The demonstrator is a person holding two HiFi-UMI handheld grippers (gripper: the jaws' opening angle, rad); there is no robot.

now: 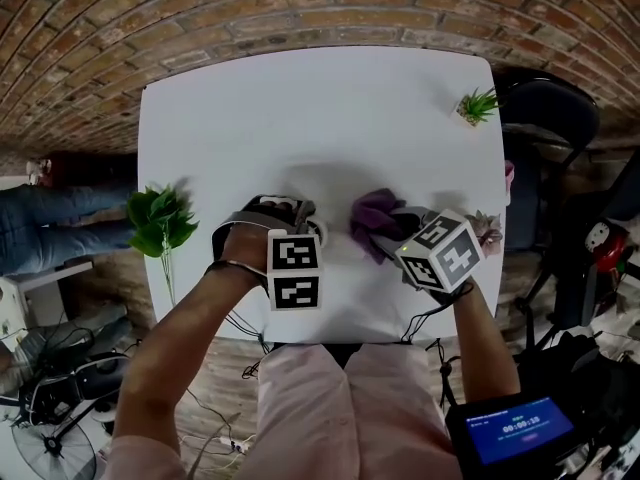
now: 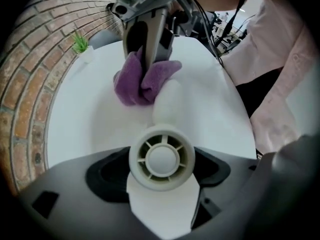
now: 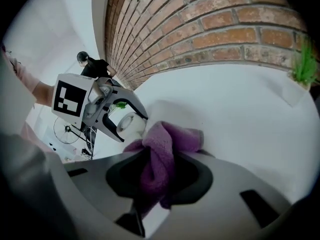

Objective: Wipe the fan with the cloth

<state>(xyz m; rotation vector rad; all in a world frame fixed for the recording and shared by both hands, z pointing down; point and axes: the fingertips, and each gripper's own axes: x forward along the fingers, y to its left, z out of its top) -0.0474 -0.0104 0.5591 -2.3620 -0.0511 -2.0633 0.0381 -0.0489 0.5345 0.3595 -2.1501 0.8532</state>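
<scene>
Left gripper (image 1: 298, 215) clamped on fan (image 2: 161, 158) at hub; right gripper (image 2: 149, 66) pinching cloth (image 3: 165, 144), seemingly touching fan blade just ahead.

The white fan (image 2: 161, 158) sits hub-first in the left gripper (image 2: 161, 170), its blade touching the bunched purple cloth (image 3: 159, 149) (pinched in the right gripper (image 3: 156, 176)).

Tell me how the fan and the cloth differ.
The fan is white, with a round ribbed hub and smooth blades; the cloth is purple, fuzzy and bunched. The fan is clamped in the left tongs, the cloth in the right tongs. Both are held over the white table.
</scene>
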